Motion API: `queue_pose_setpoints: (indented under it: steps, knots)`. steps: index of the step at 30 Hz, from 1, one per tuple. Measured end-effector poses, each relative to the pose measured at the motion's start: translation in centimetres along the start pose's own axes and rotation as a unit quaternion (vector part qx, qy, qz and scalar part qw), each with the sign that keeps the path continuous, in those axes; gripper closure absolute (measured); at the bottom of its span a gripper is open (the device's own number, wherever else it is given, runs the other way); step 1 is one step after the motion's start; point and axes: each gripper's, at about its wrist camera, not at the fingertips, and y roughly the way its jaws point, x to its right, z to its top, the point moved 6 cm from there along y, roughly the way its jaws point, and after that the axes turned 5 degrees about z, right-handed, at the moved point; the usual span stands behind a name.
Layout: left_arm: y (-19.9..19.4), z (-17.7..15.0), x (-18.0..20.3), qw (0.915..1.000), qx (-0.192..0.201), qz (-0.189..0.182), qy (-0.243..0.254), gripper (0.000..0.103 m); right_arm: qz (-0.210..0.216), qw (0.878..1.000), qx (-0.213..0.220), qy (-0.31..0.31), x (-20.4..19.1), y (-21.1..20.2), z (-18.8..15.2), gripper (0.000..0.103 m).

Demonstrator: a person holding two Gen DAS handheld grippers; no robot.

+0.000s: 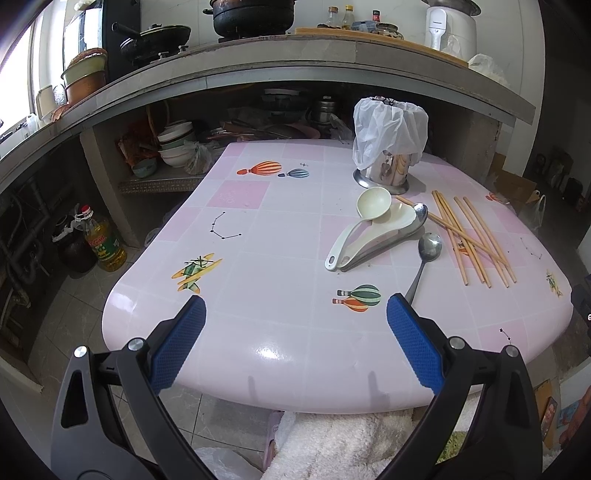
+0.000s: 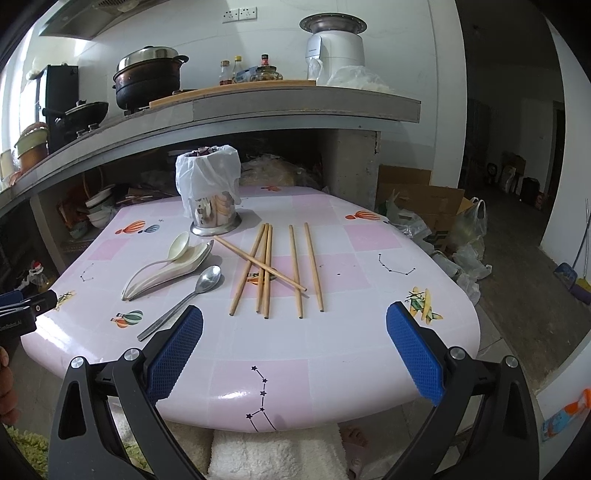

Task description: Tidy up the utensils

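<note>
On the pink table [image 2: 332, 369], chopsticks [image 2: 266, 273] and spoons [image 2: 173, 269] are scattered near the lined holder [image 2: 210, 192]. Both tongs, left [image 1: 295, 325] and right [image 2: 295, 332], are held wide and empty. Crossed chopsticks could be knocked off when one is lifted.

both wrist views face table [image 1: 280, 343] [image 2: 332, 369] (shared), near edge.

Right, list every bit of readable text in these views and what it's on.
Left gripper body: white lettering, cut off at the frame edge, too blurred to read.
Oil bottle label: red and green print, too small to read.
White appliance front: faint mark, illegible.
Nothing else carries text.
</note>
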Motion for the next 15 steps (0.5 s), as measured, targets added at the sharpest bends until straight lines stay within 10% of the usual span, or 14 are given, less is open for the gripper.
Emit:
queue_pose_setpoints:
  steps: [15]
  knots:
    - [-1.4,0.2,1.8,0.9993,0.022,-0.016,0.025,0.008,0.002,1.000,0.001,-0.005,-0.2,-0.1,0.1,0.006]
